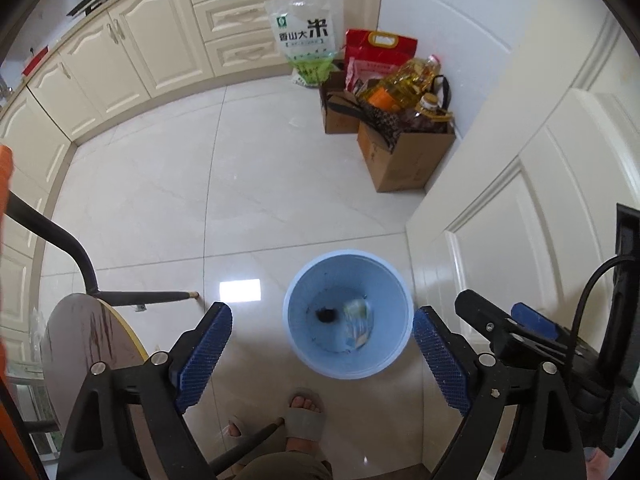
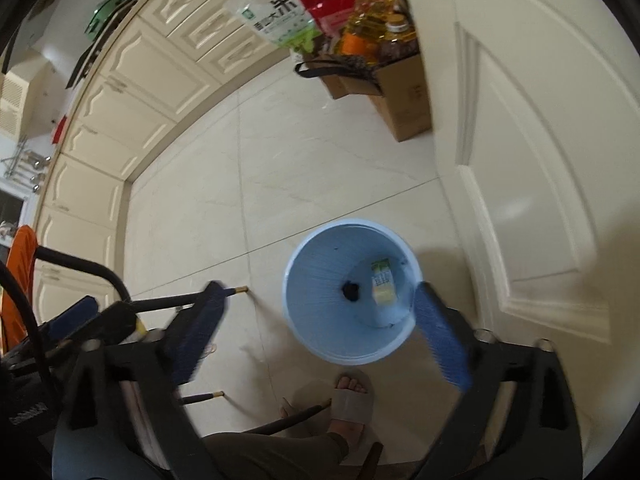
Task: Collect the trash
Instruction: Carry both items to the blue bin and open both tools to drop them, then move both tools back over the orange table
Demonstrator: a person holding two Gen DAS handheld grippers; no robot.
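Trouble from here, as we judge it, lies mostly around the bin (image 1: pixel 348 314), the pale blue one standing on the tiled floor just beside the white door (image 1: pixel 520 216). We hold both tools above it, tilted steeply down, and the bin is light and has no lid; if we drop either hand carelessly, a finger could catch the rim and tip it, spilling what is already inside. Left of the bin stands a small round table (image 1: pixel 88 344) with thin black legs, and a swing back that way could knock it. Just below the bin in both views a slippered foot (image 1: pixel 304 416) rests on the tiles, close enough to nudge the bin.

Inside the bin we see two things on the bottom: a small dark lump (image 1: pixel 325 315) on the left and a pale green-and-white carton (image 1: pixel 357 320) touching the wall on the right. We cannot tell what the lump is.

Our left gripper (image 1: pixel 322 354) is spread wide, its blue ridged pads (image 1: pixel 202 356) either side of the bin's mouth, with nothing between them and nothing touched. Our right gripper (image 2: pixel 320 342) hangs right of it, also spread wide and empty, one pad overlapping the bin's rim in its own view, though we cannot tell that it touches. More trash to collect is not visible near the bin; beyond it only cardboard boxes (image 1: pixel 404 152) of groceries stand in the corner.
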